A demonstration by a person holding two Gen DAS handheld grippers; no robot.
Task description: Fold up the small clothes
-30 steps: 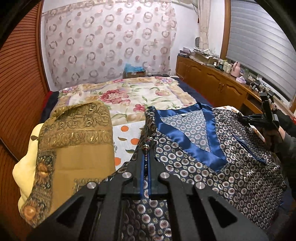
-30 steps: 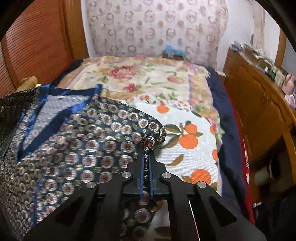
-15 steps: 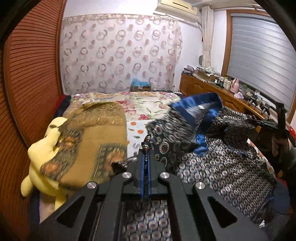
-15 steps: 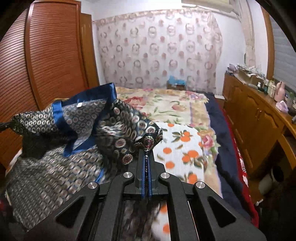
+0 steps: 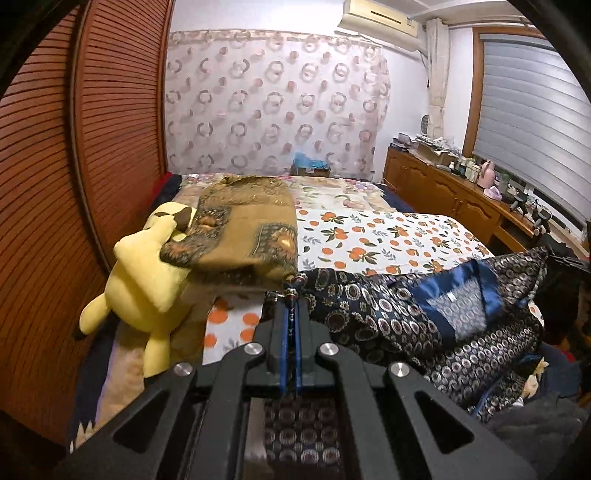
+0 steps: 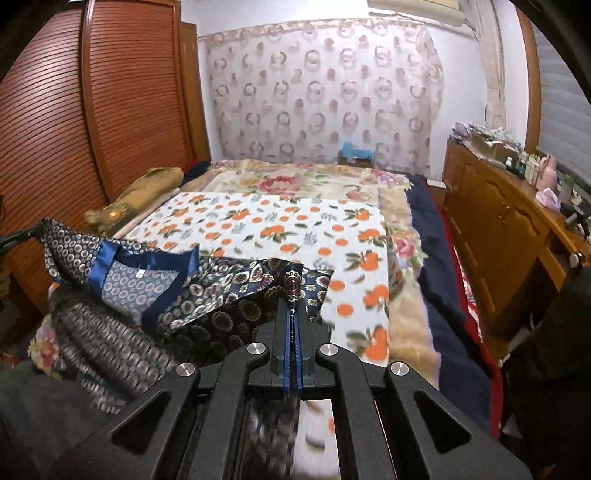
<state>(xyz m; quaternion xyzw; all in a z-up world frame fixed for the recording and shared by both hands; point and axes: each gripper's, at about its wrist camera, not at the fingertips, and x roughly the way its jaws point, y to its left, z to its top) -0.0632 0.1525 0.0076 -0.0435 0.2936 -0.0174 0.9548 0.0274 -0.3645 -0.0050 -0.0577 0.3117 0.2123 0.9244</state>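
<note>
Both pinched tight on the patterned vest (image 5: pixel 436 317): left gripper (image 5: pixel 291 291) and right gripper (image 6: pixel 292 286), garment slung lengthwise between fingers above the bed (image 6: pixel 280 225).

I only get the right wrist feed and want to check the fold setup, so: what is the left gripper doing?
Observer: The left gripper is shut on the patterned garment, pinching an edge just as the right gripper does.
Operator: What is that olive-gold bundle by the wardrobe?
Observer: It is a folded gold cloth, and from the left wrist view it lies on top of a yellow plush toy that your view does not show.
Operator: Anything on the wall above the curtain?
Observer: An air conditioner is mounted there, clear in the left wrist view.
</note>
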